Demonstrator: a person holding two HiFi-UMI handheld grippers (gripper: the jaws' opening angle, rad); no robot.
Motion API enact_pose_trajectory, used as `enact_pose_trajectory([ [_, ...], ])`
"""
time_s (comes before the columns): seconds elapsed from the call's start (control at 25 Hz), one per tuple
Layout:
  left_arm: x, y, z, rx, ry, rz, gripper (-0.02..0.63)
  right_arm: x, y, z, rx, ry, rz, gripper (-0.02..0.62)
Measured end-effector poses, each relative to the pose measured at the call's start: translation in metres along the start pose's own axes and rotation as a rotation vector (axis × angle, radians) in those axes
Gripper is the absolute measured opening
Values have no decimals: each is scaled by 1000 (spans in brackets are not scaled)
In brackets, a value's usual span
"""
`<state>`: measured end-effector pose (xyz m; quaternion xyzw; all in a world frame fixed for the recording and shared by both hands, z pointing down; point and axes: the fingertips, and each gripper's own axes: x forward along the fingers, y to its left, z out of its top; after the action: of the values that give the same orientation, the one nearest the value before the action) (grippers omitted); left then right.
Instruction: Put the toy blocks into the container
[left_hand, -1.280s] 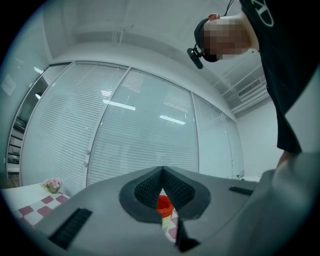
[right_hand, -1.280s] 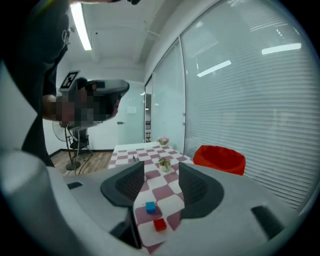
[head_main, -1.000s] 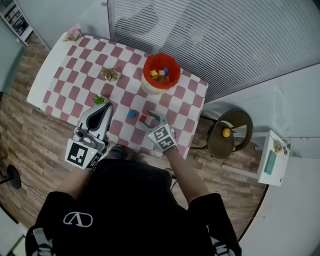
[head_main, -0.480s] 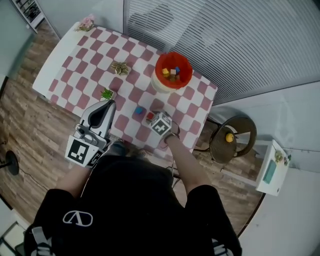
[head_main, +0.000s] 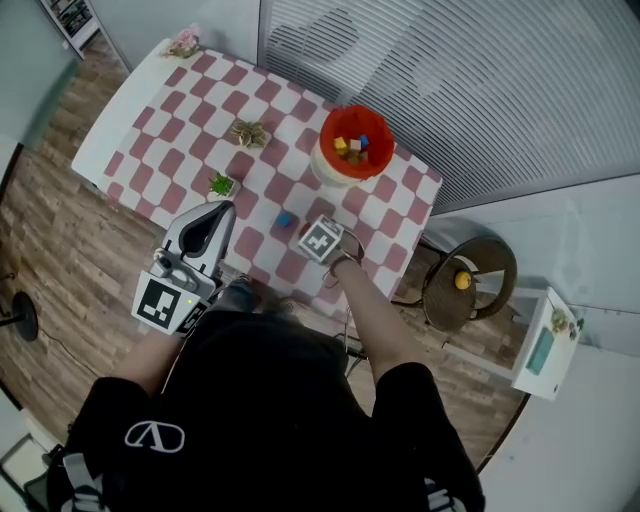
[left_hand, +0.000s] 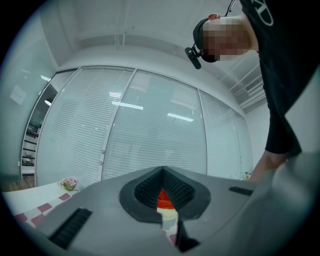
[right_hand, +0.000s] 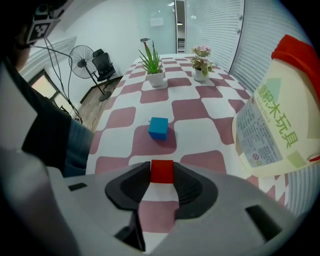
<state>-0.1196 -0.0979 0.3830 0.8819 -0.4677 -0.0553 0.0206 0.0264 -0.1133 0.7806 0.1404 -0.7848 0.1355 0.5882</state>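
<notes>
- Grip comes first: the right gripper (right_hand: 162, 175) points steeply down at the worktop (right_hand: 200, 107), and its fingers (right_hand: 186, 186) have just been closing on the red block (right_hand: 161, 171), which now sits clamped between their tips.
- The block seems held only at the very tips of the pads. My judgement is that a lift with any twist could let it pivot or squirt out onto the checkered cloth.
- The block rests on the worktop, near the person's edge. A drop there may send it rolling off to the floor.
- The blue block (right_hand: 158, 128) lies just beyond the red one, apart from it. A low, dragging lift could knock it away.
- The container (right_hand: 270, 125), a red-rimmed tub with several blocks (head_main: 352, 148) already inside, stands close on the right gripper's side. Its wall is tall, so a carry that rises too little would likely strike the side or rim and tip it.
- The left gripper (left_hand: 162, 171) hangs level beside the worktop's edge, fingers together and holding nothing, so it is not steadying the tub.
</notes>
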Motion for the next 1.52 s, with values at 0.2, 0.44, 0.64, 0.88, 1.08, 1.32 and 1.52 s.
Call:
enact_pose_trajectory([
  [0.2, 4, 0, 9, 4, -30, 3, 5, -6, 3, 2, -6, -11, 7, 138],
  [0.44, 10, 0, 9, 3, -36, -10, 5, -56, -8, 32, 49, -240, -67, 138],
  [0.64, 13, -4, -2, -10, -11, -38, 5, -133, -17, 70, 83, -525, -149, 140],
  [0.88, 24, -12, 0, -21, -6, -77, 5, -230, -4, 97, 59, -809, -269, 140],
  [1.08, 35, -18, 18, -13, -68, -88, 5, -299, 5, 104, 42, -1014, -393, 140],
  [1.32, 41, -27, 6, -40, -30, -129, 5, -354, 12, 91, 138, -1254, -504, 140],
  [1.52, 45, -29, 4, -34, -26, -142, 5, -387, 9, 70, 240, -1375, -593, 140],
])
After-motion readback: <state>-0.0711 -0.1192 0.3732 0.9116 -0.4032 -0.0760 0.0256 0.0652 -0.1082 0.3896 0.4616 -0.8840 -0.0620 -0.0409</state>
